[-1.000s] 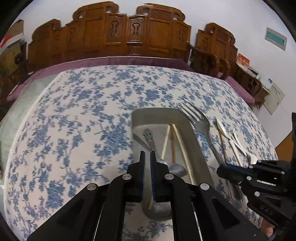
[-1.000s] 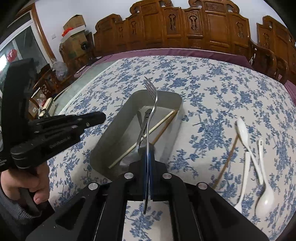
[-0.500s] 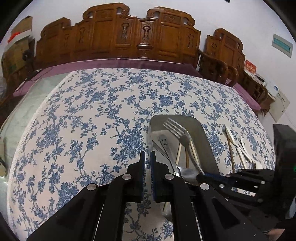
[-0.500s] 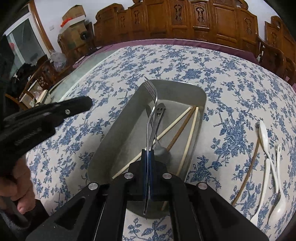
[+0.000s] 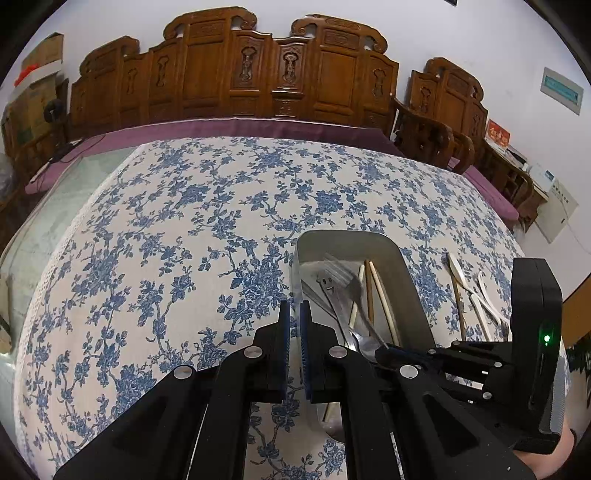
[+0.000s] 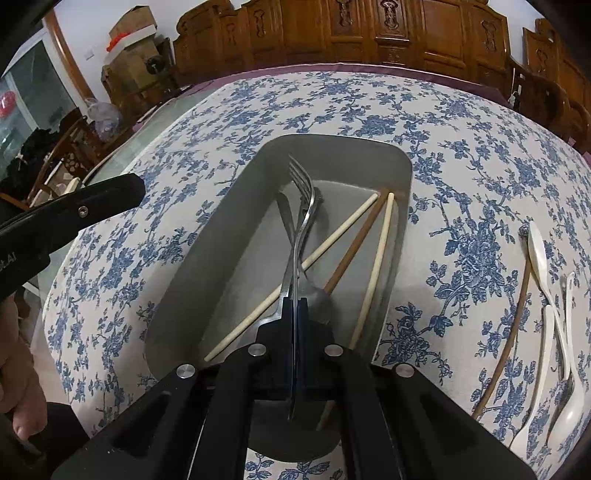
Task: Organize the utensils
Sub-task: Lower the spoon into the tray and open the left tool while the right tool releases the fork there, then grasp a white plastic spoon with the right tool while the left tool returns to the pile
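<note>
Carved screen and clutter around my counter

I see a carved wooden screen (image 5: 280,70) along the far wall. In front of it, a purple cloth edge (image 5: 236,127) borders the blue floral tablecloth (image 5: 177,229) covering the counter (image 6: 155,122). Right of the screen stand wooden armchairs (image 5: 432,136) and a wall sign (image 5: 561,90). Left of the screen, cardboard boxes (image 6: 129,33) are stacked beside a glass door (image 6: 29,88).
</note>
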A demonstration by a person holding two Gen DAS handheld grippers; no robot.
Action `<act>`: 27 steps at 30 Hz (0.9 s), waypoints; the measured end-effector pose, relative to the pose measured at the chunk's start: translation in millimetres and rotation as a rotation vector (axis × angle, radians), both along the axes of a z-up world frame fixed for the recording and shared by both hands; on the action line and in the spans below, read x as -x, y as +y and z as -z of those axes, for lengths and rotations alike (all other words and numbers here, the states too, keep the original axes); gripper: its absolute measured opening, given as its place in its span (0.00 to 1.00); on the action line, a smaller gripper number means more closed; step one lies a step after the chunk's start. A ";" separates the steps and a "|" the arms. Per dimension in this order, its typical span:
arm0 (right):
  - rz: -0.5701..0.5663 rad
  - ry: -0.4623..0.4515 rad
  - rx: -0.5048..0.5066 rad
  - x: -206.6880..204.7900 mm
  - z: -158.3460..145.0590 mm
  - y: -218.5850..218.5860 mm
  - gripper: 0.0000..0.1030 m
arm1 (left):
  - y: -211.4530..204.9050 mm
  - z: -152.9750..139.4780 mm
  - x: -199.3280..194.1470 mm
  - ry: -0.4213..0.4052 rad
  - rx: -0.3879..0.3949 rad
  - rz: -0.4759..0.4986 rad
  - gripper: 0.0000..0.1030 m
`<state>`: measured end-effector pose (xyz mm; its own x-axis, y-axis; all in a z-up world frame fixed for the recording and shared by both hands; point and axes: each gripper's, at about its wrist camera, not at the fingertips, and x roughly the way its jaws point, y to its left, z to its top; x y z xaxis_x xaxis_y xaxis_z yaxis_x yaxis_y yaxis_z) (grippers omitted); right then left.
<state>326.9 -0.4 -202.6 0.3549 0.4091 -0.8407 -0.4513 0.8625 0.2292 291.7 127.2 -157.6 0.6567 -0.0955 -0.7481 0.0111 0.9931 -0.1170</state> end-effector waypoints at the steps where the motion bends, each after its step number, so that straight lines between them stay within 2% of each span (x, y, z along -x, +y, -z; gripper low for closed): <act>1: -0.005 -0.003 -0.003 0.6 -1.1 0.2 0.04 | -0.2 0.0 -0.1 0.000 0.000 0.000 0.04; 7: -0.036 -0.035 -0.046 8.3 -17.0 -2.5 0.07 | -2.1 -0.7 0.5 0.000 -0.002 0.004 0.04; 12: -0.044 -0.078 -0.074 21.4 -38.0 -25.0 0.07 | -7.7 -2.8 1.5 -0.004 0.000 0.016 0.04; 18: 0.017 -0.129 -0.108 39.5 -55.2 -83.6 0.07 | -25.7 -11.6 9.8 -0.041 -0.001 0.053 0.04; 27: 0.073 -0.191 -0.076 57.9 -57.9 -156.3 0.07 | -54.2 -18.3 20.9 -0.077 -0.004 0.111 0.04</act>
